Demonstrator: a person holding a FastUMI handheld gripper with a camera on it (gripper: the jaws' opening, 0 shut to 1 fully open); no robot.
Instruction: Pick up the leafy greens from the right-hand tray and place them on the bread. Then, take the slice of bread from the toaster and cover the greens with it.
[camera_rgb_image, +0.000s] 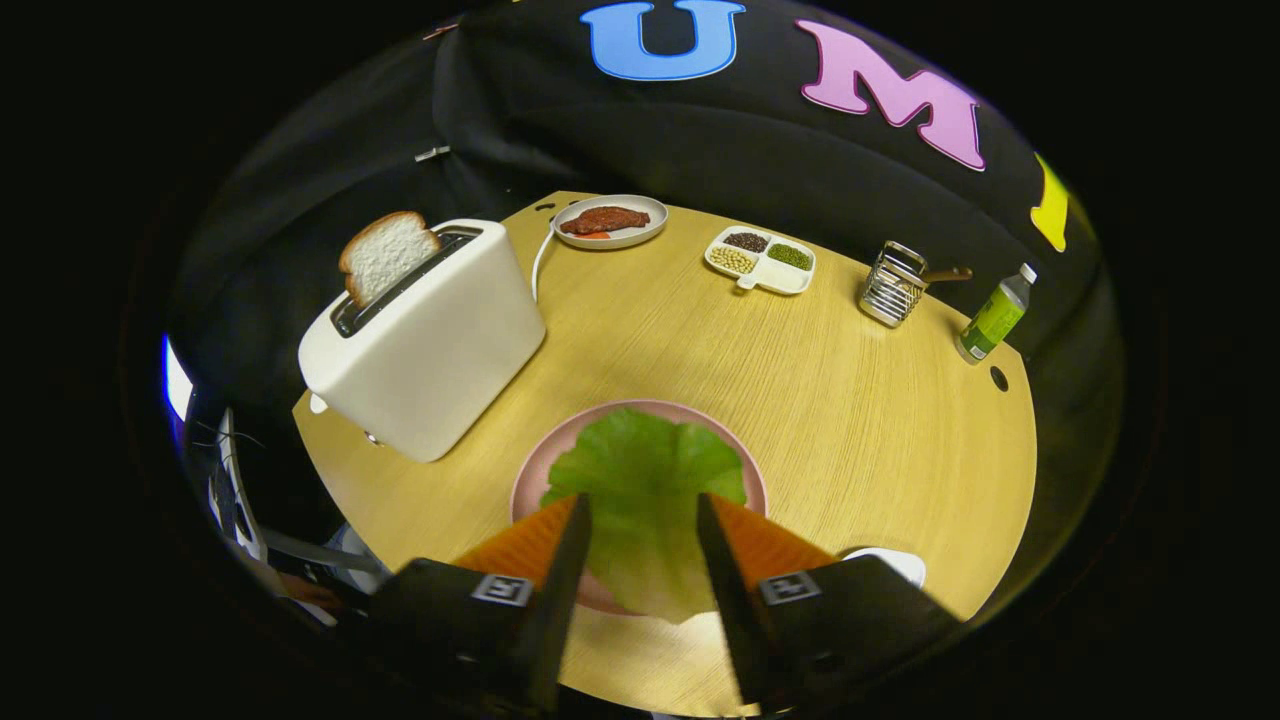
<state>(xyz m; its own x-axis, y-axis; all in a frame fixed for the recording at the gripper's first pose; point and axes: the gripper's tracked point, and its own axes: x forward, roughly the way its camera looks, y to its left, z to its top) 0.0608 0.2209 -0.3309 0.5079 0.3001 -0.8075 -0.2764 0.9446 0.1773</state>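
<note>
A staged booth: black cloth wall behind a round wooden table set with toaster and food dishes.

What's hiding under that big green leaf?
Under the leafy greens a pink plate peeks out around the edges. Whether bread lies beneath can't be seen, because the leaf covers the middle. The gripper hangs open above it, fingers apart.

The leafy greens hide the pink plate's middle and any bread beneath.
</note>
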